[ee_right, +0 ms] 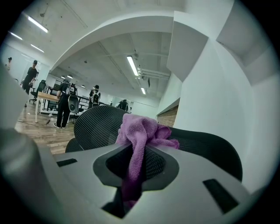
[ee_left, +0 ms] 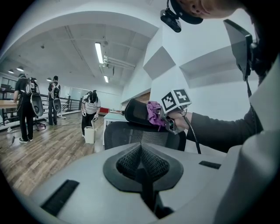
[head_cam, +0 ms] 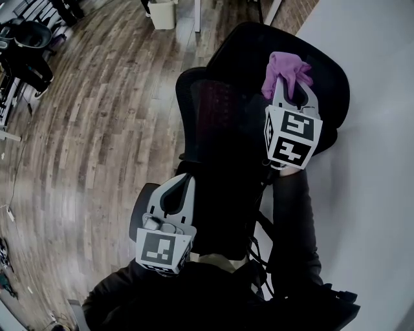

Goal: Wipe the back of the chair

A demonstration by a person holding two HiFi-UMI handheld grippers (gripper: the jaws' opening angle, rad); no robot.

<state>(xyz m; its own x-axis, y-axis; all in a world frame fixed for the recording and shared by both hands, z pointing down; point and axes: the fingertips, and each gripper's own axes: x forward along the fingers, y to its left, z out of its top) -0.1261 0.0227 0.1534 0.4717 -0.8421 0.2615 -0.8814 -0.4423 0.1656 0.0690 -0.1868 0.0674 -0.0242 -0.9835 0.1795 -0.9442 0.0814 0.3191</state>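
A black mesh office chair [head_cam: 220, 110] stands below me, its back [ee_left: 131, 133] upright and its headrest [head_cam: 330, 71] on the right. My right gripper [head_cam: 288, 81] is shut on a purple cloth [head_cam: 286, 70], which it holds at the top of the chair by the headrest [ee_right: 205, 146]. The cloth [ee_right: 140, 131] bunches up over the jaws, with the mesh back [ee_right: 96, 124] just behind it. My left gripper [head_cam: 183, 180] sits lower, beside the chair's left side, its jaws shut with nothing between them [ee_left: 141, 162]. From there the cloth [ee_left: 154, 113] shows against the headrest [ee_left: 138, 113].
A white surface [head_cam: 375, 161] runs along the right, close to the chair. Wood floor [head_cam: 97, 129] spreads to the left, with a white bin [head_cam: 162, 13] and another black chair [head_cam: 29, 39] far off. Several people [ee_left: 24, 109] stand in the distance.
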